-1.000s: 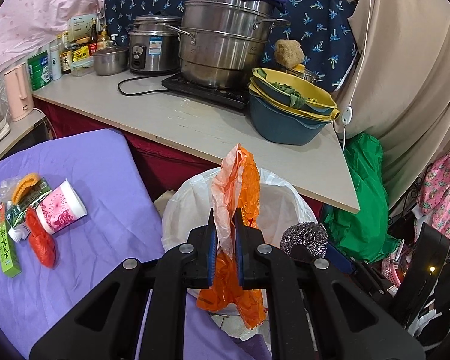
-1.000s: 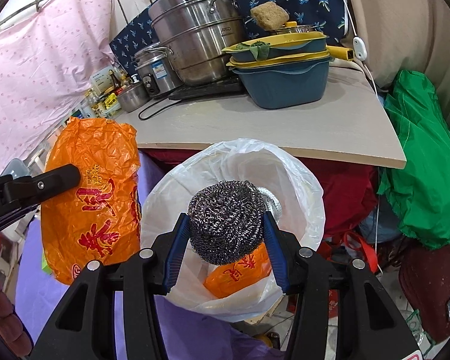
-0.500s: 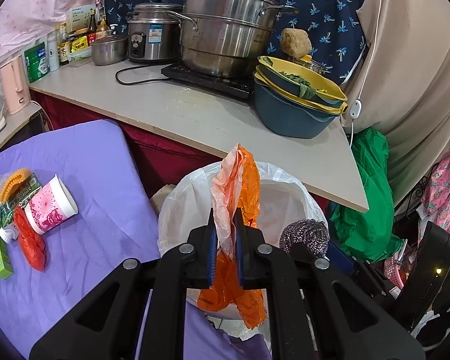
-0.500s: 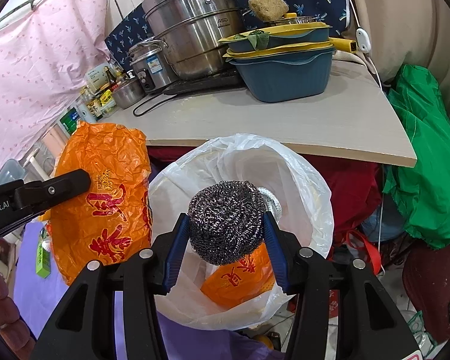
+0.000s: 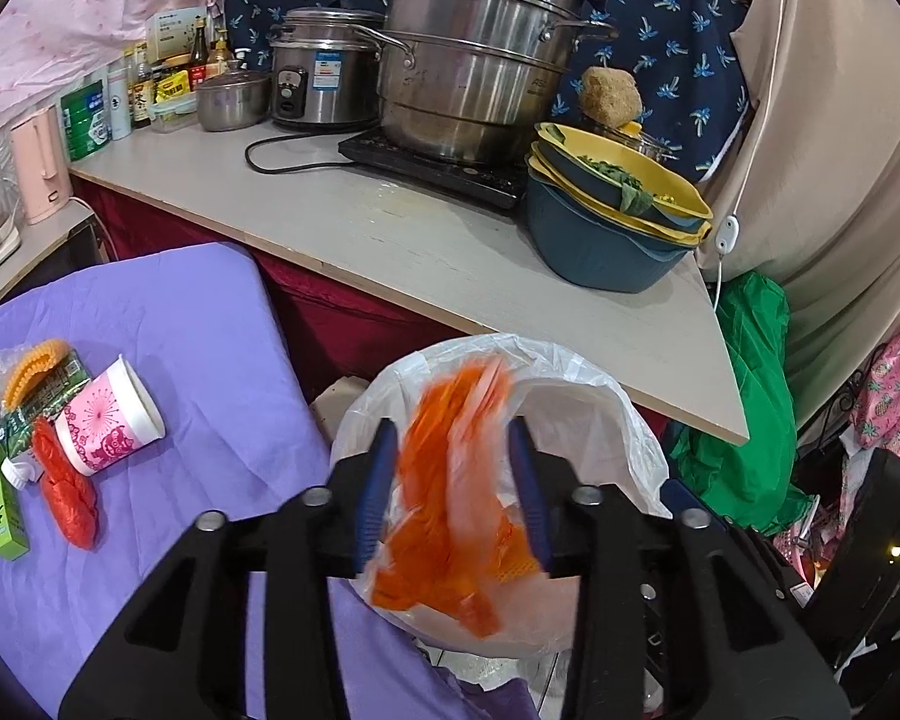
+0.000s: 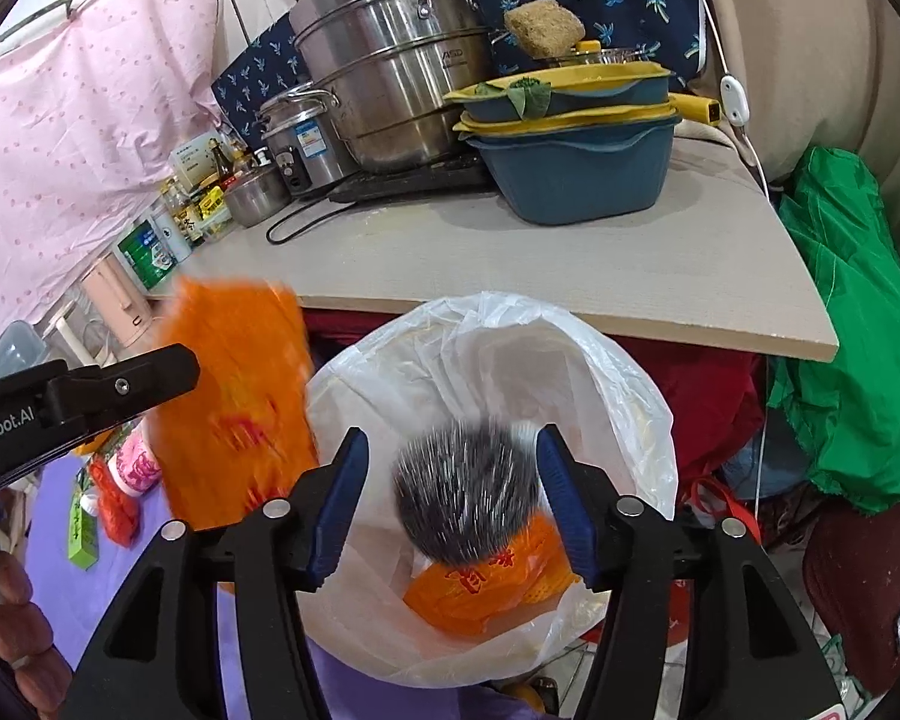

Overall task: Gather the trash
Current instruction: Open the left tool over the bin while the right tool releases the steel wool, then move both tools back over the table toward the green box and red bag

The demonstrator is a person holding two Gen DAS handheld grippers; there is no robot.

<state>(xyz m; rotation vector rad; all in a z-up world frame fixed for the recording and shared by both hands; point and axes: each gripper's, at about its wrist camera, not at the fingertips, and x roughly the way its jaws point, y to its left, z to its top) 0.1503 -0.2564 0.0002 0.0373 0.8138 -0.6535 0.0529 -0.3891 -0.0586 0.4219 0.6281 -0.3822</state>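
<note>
Right gripper (image 6: 450,498): my view looks down between its blue pads, jaws spread wide, neither pad touching the scourer.
Steel wool scourer (image 6: 465,489): motion-blurred, between the pads, over the bag's mouth.
White trash bag (image 6: 624,378): open below me; an orange wrapper (image 6: 486,588) lies inside.
Left gripper (image 6: 120,387): reaches in from my left, beside a blurred orange plastic bag (image 6: 234,396); I cannot tell its grip.
Countertop (image 6: 570,276): behind the bag, carrying stacked blue-and-yellow basins (image 6: 576,174).

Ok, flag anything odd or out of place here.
On the purple cloth, the pink paper cup lies tipped on its side among loose wrappers. Both tongs are open: the orange bag and steel scourer are blurred, seemingly dropping into the white bin bag.
</note>
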